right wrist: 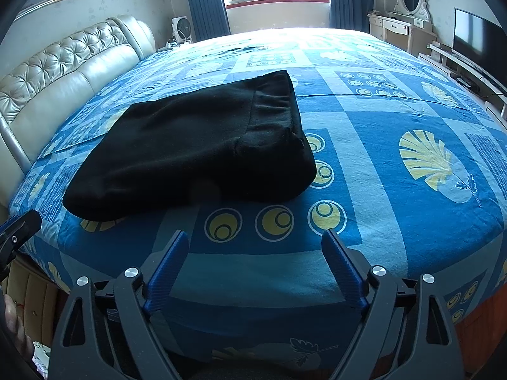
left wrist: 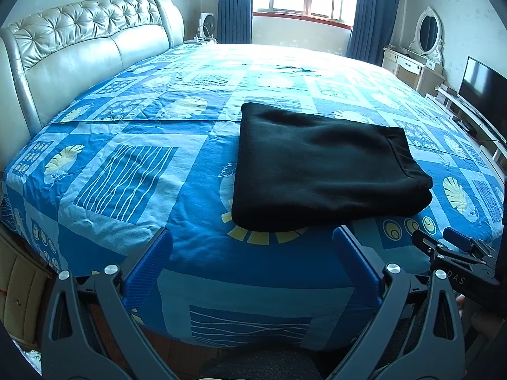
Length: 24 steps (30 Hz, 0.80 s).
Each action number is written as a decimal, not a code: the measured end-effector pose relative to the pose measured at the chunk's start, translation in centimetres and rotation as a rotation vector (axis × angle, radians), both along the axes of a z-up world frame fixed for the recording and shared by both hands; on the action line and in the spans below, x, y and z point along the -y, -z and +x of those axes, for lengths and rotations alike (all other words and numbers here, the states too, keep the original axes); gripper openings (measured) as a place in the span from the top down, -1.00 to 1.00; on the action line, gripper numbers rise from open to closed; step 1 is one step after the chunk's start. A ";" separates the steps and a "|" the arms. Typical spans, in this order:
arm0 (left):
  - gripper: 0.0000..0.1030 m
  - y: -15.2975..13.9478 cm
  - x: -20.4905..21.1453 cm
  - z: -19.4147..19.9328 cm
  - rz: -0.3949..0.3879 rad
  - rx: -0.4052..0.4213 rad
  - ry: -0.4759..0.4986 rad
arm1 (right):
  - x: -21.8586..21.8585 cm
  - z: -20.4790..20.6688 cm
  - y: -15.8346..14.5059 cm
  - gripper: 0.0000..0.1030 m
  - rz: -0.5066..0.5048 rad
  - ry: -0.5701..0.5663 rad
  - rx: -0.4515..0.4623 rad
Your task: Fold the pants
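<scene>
I read the fold as done or nearly so. The bed (left wrist: pixel 104 158) carries the black pants (left wrist: pixel 323 171) as a compact stack near its front edge. My left gripper (left wrist: pixel 253 253) and right gripper (right wrist: pixel 255 253) hover short of it, jaws spread wide, holding nothing. Next I'd only square the thick waistband edge. Headboard (left wrist: pixel 79 53) and TV (left wrist: pixel 483 79) stand well clear.

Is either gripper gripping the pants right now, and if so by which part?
Nothing is held. The left gripper and right gripper are both open, short of the folded black pants lying on the bed.
</scene>
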<state>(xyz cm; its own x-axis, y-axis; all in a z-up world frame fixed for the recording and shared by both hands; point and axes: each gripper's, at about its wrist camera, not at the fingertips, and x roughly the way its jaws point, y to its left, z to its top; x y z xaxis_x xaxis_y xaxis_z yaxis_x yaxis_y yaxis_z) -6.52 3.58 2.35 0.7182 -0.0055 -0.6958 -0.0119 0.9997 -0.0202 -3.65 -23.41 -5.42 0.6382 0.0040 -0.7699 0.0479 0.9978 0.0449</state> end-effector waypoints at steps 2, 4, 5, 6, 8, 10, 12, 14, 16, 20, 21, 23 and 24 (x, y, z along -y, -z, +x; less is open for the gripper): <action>-0.96 -0.1 0.0 0.0 -0.005 -0.004 0.002 | -0.1 0.0 0.0 -0.65 -0.002 -0.004 -0.001; -0.96 -0.1 0.0 0.1 -0.007 -0.007 0.007 | -0.2 0.0 0.0 -0.65 -0.005 -0.007 -0.002; -0.96 -0.2 0.0 0.1 -0.008 -0.005 0.007 | -0.2 0.0 0.0 -0.65 -0.006 -0.008 -0.003; -0.96 -0.2 0.0 0.1 -0.007 -0.003 0.007 | -0.3 0.0 0.0 -0.65 -0.007 -0.009 -0.004; -0.96 -0.3 0.1 0.0 -0.003 -0.001 0.006 | -0.3 0.0 0.0 -0.65 -0.008 -0.010 -0.006; -0.96 -0.3 0.1 0.1 -0.001 -0.003 0.004 | -0.4 0.1 0.1 -0.65 -0.008 -0.012 -0.010; -0.96 -0.3 0.0 0.1 -0.002 -0.004 0.005 | -0.4 0.1 0.1 -0.65 -0.009 -0.014 -0.013; -0.96 -0.3 0.0 0.1 0.000 -0.008 0.004 | -0.5 0.0 0.2 -0.65 -0.009 -0.015 -0.015; -0.96 -0.3 -0.1 0.3 -0.009 -0.011 0.004 | -0.5 0.0 0.2 -0.65 -0.009 -0.015 -0.015; -0.95 -1.0 -0.8 0.8 -0.061 0.001 -0.005 | -0.5 0.0 0.2 -0.65 -0.002 -0.021 -0.020; -0.95 -1.4 -0.6 1.0 -0.058 0.002 0.021 | -0.5 0.0 0.2 -0.65 0.010 -0.027 -0.020; -0.96 -2.4 -0.3 1.5 -0.024 0.036 0.043 | -0.3 0.0 -0.5 -0.65 0.037 -0.041 -0.009; -0.96 -2.8 -0.4 2.1 0.000 0.046 0.046 | -0.2 0.1 -1.0 -0.65 0.058 -0.051 -0.008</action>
<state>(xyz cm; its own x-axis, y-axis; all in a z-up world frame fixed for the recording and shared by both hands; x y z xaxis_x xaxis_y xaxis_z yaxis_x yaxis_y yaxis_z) -4.42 3.95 5.13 0.7484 -0.0389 -0.6621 0.0346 0.9992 -0.0196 -3.59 -23.26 -4.44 0.6301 0.0811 -0.7723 -0.0019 0.9947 0.1030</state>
